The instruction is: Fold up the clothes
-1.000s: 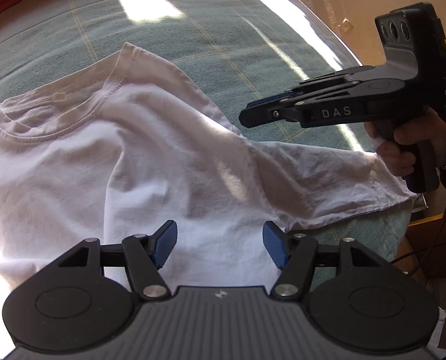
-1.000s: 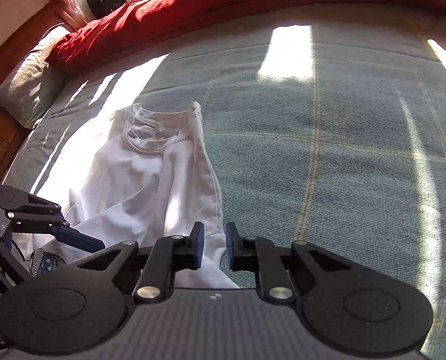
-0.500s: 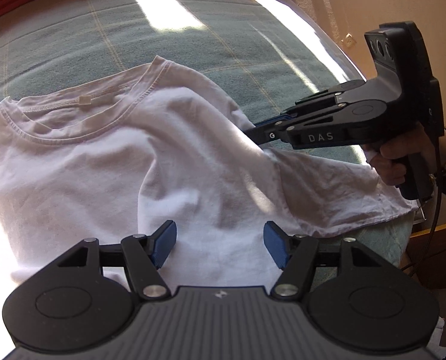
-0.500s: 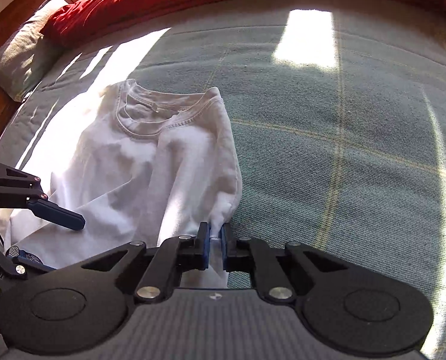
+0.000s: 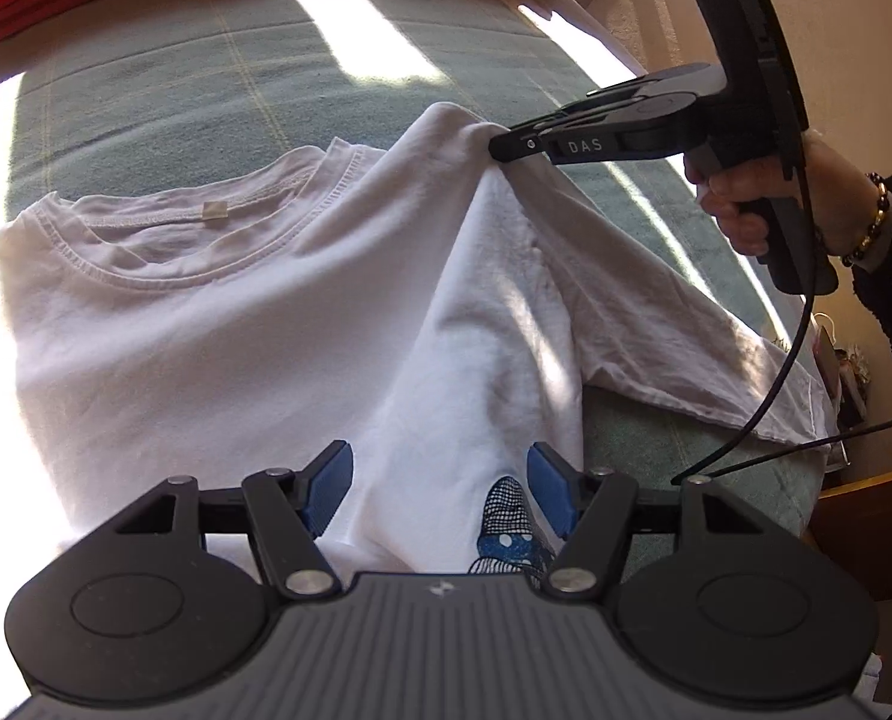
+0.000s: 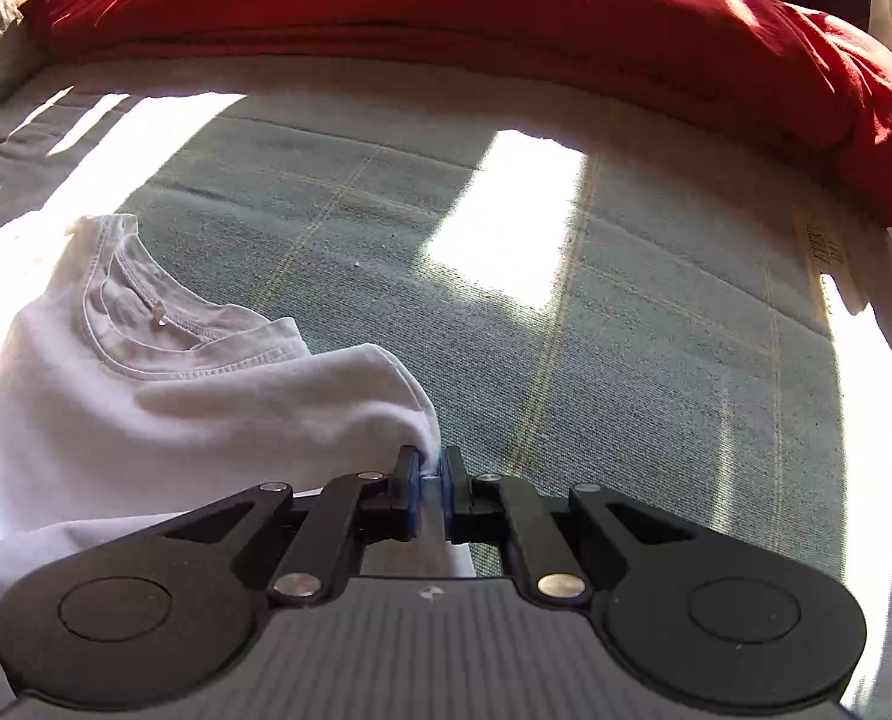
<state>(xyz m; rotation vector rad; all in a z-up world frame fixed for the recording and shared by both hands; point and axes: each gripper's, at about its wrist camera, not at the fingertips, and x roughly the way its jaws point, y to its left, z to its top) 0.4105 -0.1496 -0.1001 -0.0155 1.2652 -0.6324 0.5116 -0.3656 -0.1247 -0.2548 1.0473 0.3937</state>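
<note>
White cotton is what you are working with: a T-shirt (image 5: 218, 324) spread collar-up on the green checked bedcover (image 6: 566, 312), with one sleeve trailing toward the bed's edge. Your right gripper (image 6: 428, 477) is pinched tight on a small tuft at the shoulder, and that corner stands lifted into a peak while the rest lies flat. Your left gripper (image 5: 440, 480) hangs over the lower body of the shirt with its blue pads well apart, gripping nothing; a printed figure (image 5: 506, 528) shows on the cloth between them. The bite on the right looks thin, so a quick pull could probably slip the fabric out and drop the fold halfway. With the left side unpinned, dragging the shoulder across may slide the whole shirt instead of creasing it, and bunch the collar (image 5: 164, 240). The loose sleeve (image 5: 686, 354) near the edge could swing under the fold or hang off the bed. Watch the black cable (image 5: 788, 360) too, since it crosses just above that sleeve and could catch it.
</note>
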